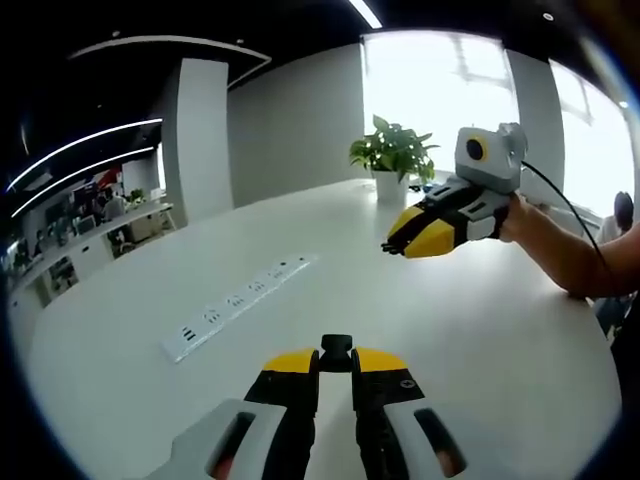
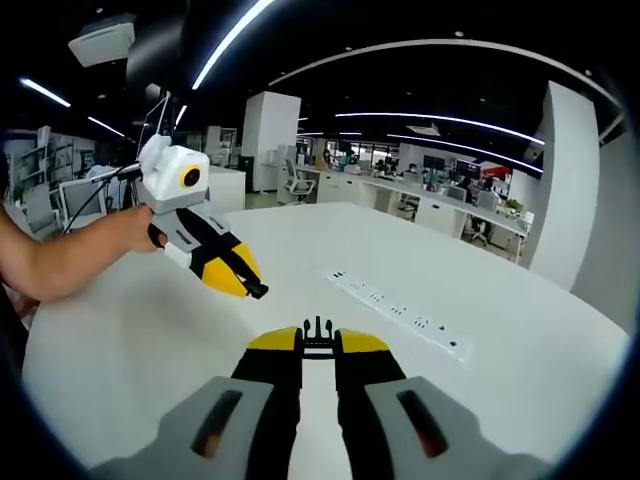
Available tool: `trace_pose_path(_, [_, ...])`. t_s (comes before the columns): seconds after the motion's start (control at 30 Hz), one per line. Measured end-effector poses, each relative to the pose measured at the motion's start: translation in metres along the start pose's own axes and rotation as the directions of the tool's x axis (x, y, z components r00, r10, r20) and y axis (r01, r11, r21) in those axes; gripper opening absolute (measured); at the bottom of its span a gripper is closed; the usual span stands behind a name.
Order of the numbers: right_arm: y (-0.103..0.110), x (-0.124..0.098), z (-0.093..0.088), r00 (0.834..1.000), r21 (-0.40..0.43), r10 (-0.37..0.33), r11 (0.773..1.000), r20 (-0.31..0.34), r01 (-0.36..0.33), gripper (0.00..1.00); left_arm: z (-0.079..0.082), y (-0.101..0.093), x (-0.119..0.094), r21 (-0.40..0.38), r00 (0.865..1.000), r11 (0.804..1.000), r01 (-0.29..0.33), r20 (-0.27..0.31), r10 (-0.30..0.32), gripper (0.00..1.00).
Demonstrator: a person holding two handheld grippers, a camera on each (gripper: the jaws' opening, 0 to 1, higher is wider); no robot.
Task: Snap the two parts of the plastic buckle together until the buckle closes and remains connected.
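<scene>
left gripper view: left gripper (image 1: 336, 352) jaws clamp socket half (image 1: 336, 349) | right gripper (image 2: 318, 338) jaws clamp pronged half (image 2: 318, 333)

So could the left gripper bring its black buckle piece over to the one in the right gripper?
Probably yes: the left gripper and right gripper each pinch a buckle half above the white table, with open air between them.

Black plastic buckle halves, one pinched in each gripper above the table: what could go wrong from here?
1. The socket half sits only at the left gripper's tips; pushing might twist it loose.
2. The pronged half in the right gripper is far from its mate, so they may meet misaligned.
3. A dropped half could bounce off the white round table.
</scene>
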State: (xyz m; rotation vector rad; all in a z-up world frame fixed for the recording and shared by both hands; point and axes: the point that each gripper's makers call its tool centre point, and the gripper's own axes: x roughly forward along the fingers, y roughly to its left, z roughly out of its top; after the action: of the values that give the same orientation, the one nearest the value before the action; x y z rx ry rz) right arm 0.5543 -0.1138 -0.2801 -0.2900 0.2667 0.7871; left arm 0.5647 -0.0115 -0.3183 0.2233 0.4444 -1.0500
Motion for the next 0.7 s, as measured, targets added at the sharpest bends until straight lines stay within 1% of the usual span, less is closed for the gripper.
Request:
trace_pose_path(0.17, [0.003,-0.004,-0.002,1.0,0.008,-0.004,1.0,0.001,0.004,0.1,-0.006,-0.004,-0.002,0.002,1.0,1.0,0.001,-0.015,-0.001,0.1])
trace_pose_path(0.33, [0.004,-0.007,-0.014,1.0,0.025,-0.009,1.0,-0.013,0.01,0.1,-0.011,-0.006,-0.005,0.008,1.0,1.0,-0.008,-0.024,0.008,0.1])
trace_pose_path(0.37, [0.004,-0.008,-0.015,1.0,0.032,-0.011,0.999,-0.003,0.011,0.1,-0.011,-0.007,-0.007,0.009,1.0,1.0,-0.009,-0.021,0.009,0.1])
trace_pose_path(0.43, [0.005,-0.008,-0.02,1.0,0.033,-0.01,0.999,-0.017,0.01,0.1,-0.012,-0.009,-0.009,0.005,1.0,1.0,-0.008,-0.019,0.008,0.1])
trace_pose_path(0.47, [0.006,-0.009,-0.02,1.0,0.044,-0.012,0.999,-0.007,0.012,0.1,-0.011,-0.009,-0.01,0.007,1.0,1.0,-0.013,-0.014,0.013,0.1])
trace_pose_path(0.53, [0.007,-0.01,-0.021,1.0,0.038,-0.015,0.999,-0.017,0.016,0.1,-0.013,-0.012,-0.01,0.007,1.0,1.0,-0.013,-0.017,0.013,0.1])
trace_pose_path(0.7, [0.013,-0.012,-0.016,1.0,0.042,-0.013,0.999,-0.001,0.013,0.1,-0.013,-0.014,-0.011,0.015,1.0,1.0,-0.018,-0.012,0.018,0.1])
